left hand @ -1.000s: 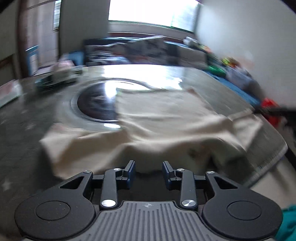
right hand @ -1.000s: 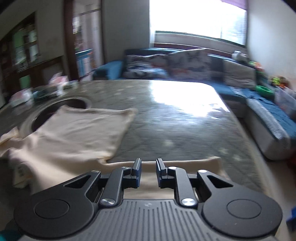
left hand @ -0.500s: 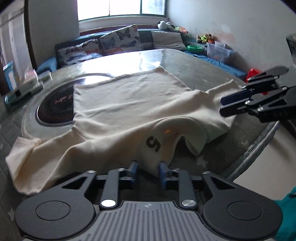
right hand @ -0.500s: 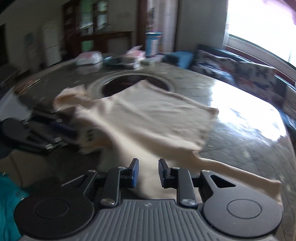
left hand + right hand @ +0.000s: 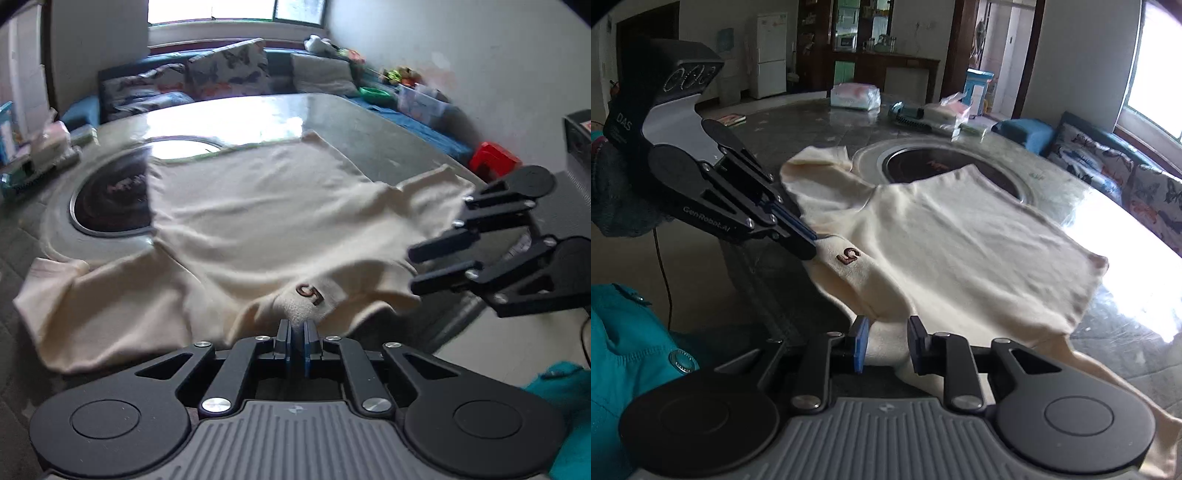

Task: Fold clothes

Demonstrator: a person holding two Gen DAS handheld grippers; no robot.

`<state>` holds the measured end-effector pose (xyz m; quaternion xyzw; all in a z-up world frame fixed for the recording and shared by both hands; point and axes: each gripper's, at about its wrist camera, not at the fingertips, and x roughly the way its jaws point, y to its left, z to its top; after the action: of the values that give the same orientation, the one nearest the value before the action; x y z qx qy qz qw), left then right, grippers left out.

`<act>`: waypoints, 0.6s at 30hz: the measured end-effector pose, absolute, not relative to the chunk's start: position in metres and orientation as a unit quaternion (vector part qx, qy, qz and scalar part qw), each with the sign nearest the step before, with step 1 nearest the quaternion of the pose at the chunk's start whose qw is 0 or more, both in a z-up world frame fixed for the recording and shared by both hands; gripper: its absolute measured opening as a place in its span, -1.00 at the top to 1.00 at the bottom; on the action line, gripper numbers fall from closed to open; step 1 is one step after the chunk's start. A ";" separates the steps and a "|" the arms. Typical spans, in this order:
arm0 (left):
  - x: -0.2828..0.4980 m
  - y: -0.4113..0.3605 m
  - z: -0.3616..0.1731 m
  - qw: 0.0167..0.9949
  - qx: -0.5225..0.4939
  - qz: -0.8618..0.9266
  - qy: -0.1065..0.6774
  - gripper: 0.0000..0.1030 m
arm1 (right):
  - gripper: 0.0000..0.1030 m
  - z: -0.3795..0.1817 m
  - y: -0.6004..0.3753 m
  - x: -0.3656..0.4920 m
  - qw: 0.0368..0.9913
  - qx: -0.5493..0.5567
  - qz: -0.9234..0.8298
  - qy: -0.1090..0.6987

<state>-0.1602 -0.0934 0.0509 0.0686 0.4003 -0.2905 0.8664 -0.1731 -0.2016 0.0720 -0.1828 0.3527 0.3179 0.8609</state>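
The cream shirt (image 5: 258,221) lies spread on the tabletop (image 5: 369,122), its collar at the near edge. The left tongs (image 5: 296,332) are clamped on the collar by the brown "5". The right tongs (image 5: 884,341) stand apart around shirt cloth; only the right view shows the packages (image 5: 855,96) at the far edge.

Bright window (image 5: 236,9) above a blue sofa (image 5: 221,85) with patterned cushions; white fridge (image 5: 771,55) beyond dark shelving.
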 end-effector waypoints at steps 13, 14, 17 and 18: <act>-0.164 -0.122 0.051 0.873 0.139 -0.320 0.342 0.39 | 0.83 0.049 -0.192 -0.169 0.853 -0.200 0.308 0.372; -0.164 -0.124 0.048 0.872 0.146 -0.320 0.340 0.39 | 0.91 0.052 -0.195 -0.169 0.854 -0.194 0.309 0.371; -0.161 -0.125 0.041 0.868 0.156 -0.324 0.342 0.40 | 0.96 0.060 -0.202 -0.169 0.859 -0.177 0.312 0.365; -0.160 -0.124 0.039 0.866 0.156 -0.328 0.345 0.40 | 0.97 0.063 -0.204 -0.170 0.860 -0.171 0.313 0.363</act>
<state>-0.1602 -0.1241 0.0390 0.1556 0.3450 -0.3277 0.8657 -0.1696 -0.2041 0.0633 -0.1712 0.3634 0.3134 0.8605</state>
